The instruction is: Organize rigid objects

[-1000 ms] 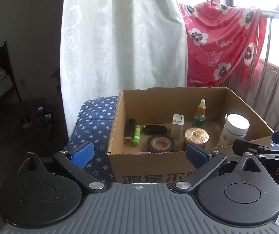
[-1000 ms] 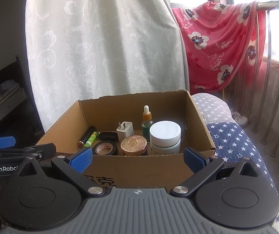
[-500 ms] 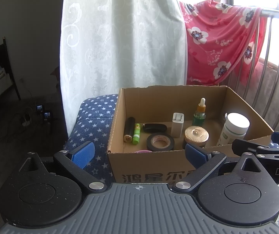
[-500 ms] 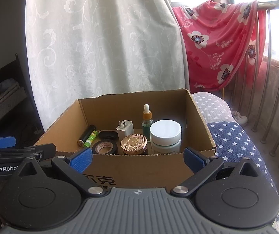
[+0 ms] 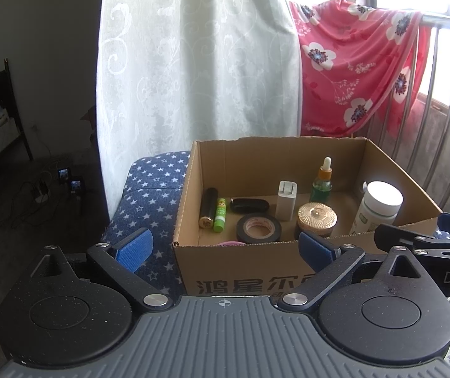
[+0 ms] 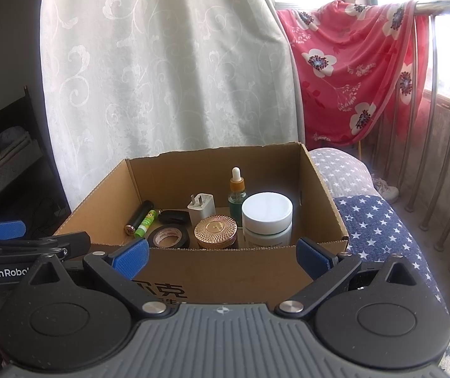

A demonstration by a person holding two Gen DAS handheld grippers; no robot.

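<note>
An open cardboard box (image 5: 244,264) (image 6: 225,271) sits on a star-print cushion. Inside it are a white-lidded jar (image 5: 379,204) (image 6: 267,217), a gold-lidded jar (image 5: 317,217) (image 6: 215,230), a green dropper bottle (image 5: 322,179) (image 6: 237,190), a white charger (image 5: 286,196) (image 6: 201,206), a black tape roll (image 5: 258,227) (image 6: 169,236), a green stick (image 5: 220,210) (image 6: 145,219), a dark tube (image 5: 207,203) and a black oval item (image 5: 249,204). My left gripper (image 5: 225,245) and right gripper (image 6: 223,253) hang open and empty before the box's near wall.
A white curtain (image 5: 193,63) hangs behind the box, and a red floral cloth (image 5: 357,63) drapes over a metal railing (image 6: 445,110) at the right. The blue star cushion (image 5: 149,195) (image 6: 376,220) spreads on both sides of the box. Dark floor with cables (image 5: 36,195) lies at the left.
Both views have shifted only slightly. Both grippers stay open, and the objects in the box stand where they were.
</note>
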